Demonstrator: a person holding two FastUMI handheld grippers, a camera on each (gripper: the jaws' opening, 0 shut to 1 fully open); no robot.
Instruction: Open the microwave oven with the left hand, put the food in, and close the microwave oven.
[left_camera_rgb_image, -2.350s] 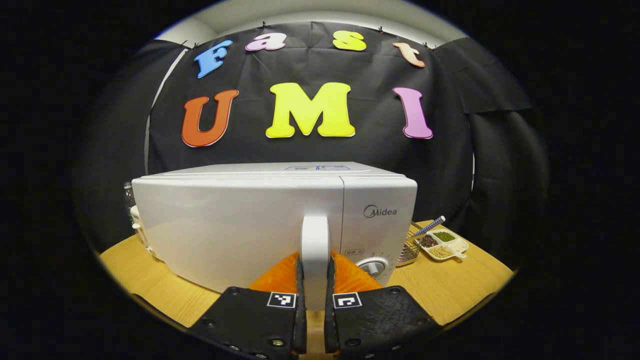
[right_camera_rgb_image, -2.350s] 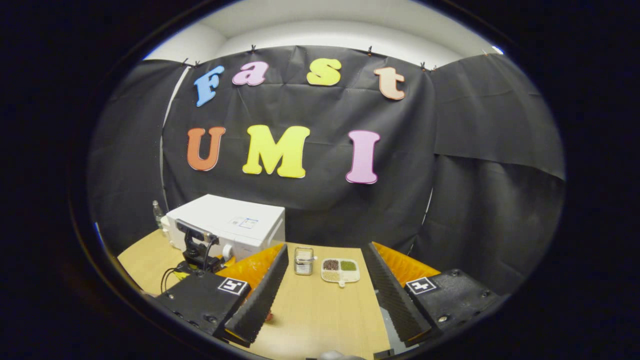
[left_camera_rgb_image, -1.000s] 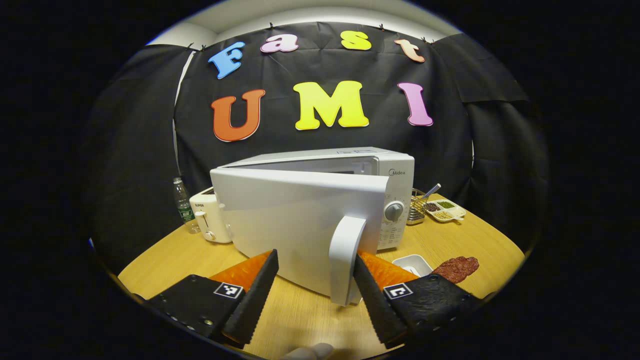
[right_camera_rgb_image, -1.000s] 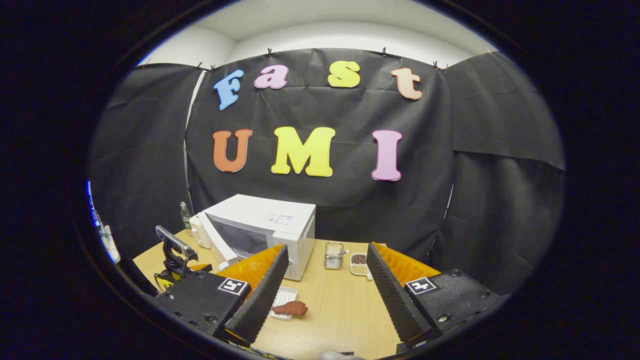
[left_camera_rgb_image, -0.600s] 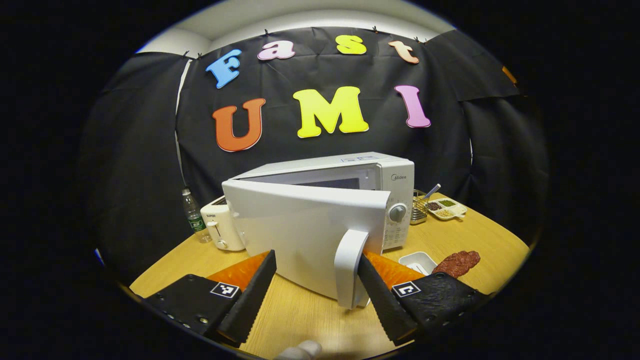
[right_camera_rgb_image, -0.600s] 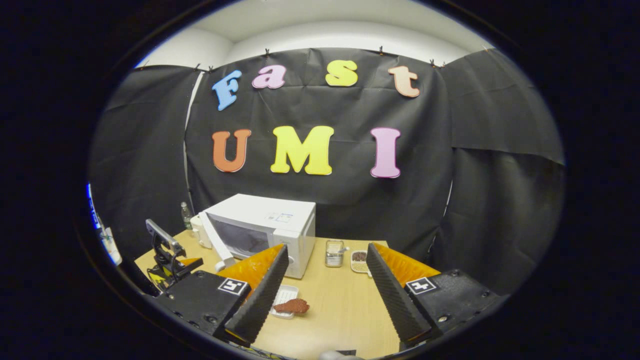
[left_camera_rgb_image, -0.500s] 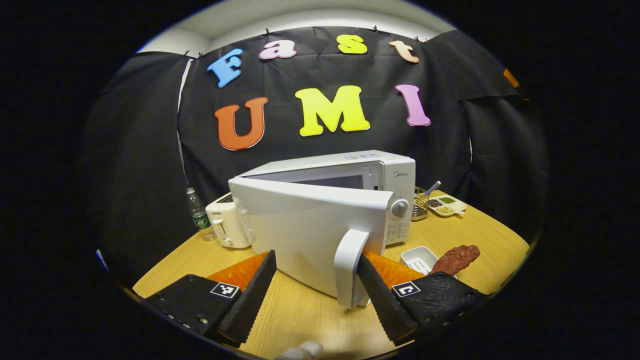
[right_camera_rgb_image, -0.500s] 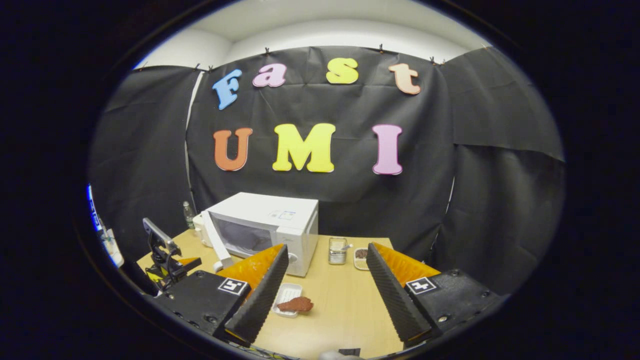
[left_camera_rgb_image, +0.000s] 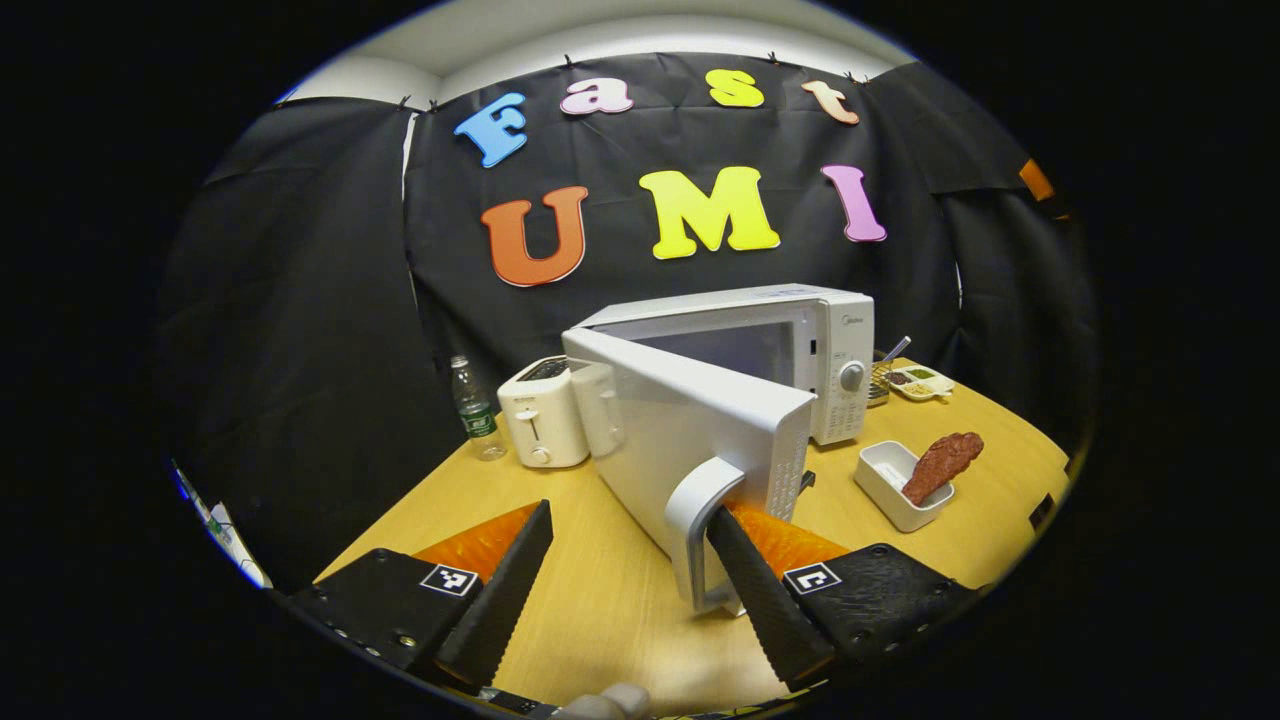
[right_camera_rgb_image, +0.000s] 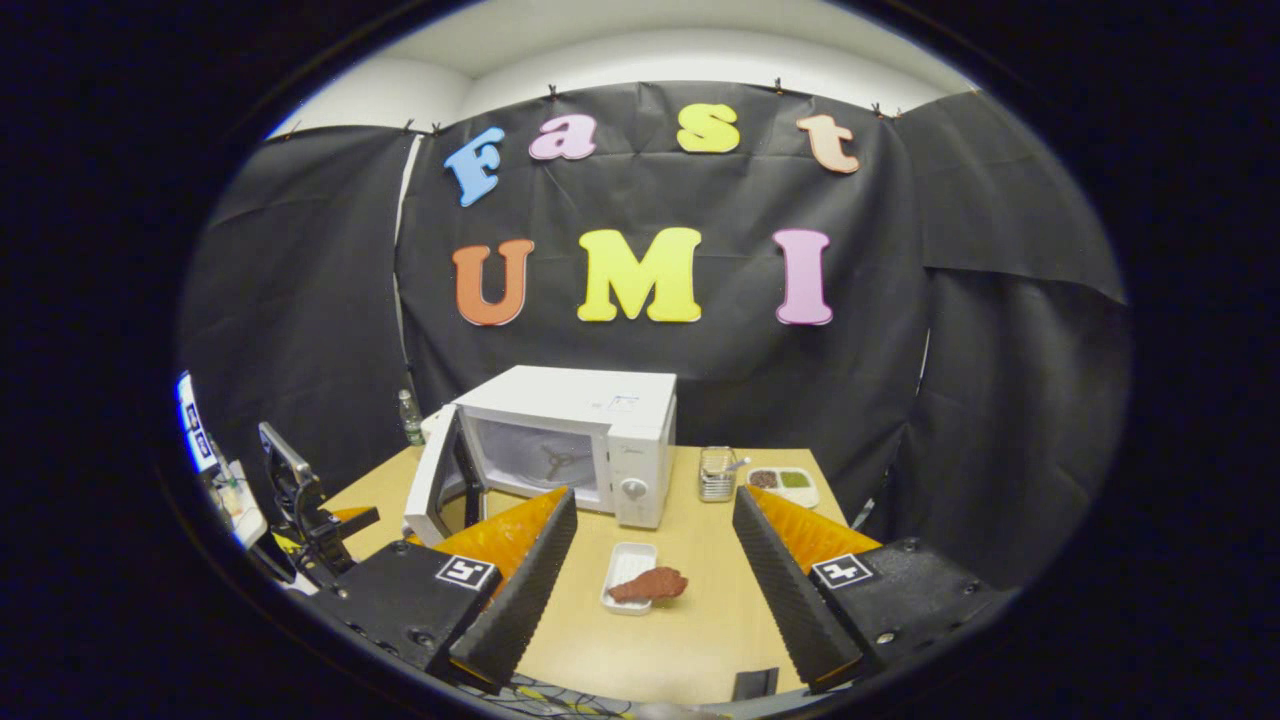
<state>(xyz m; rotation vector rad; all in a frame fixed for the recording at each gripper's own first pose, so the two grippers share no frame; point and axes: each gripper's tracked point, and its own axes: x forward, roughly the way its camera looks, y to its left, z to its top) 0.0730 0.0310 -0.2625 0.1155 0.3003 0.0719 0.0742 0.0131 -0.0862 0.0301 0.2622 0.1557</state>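
the white microwave oven's door (left_camera_rgb_image: 690, 440) stands open. the reddish-brown food (right_camera_rgb_image: 650, 584) lies on its white tray (right_camera_rgb_image: 622, 573), not yet loaded. left gripper (left_camera_rgb_image: 625, 585) and right gripper (right_camera_rgb_image: 650, 575) are both spread apart, holding nothing.

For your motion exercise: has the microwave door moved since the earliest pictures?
Yes. The door has swung outward from the fixed microwave body, uncovering the cavity; earlier it was flush shut.
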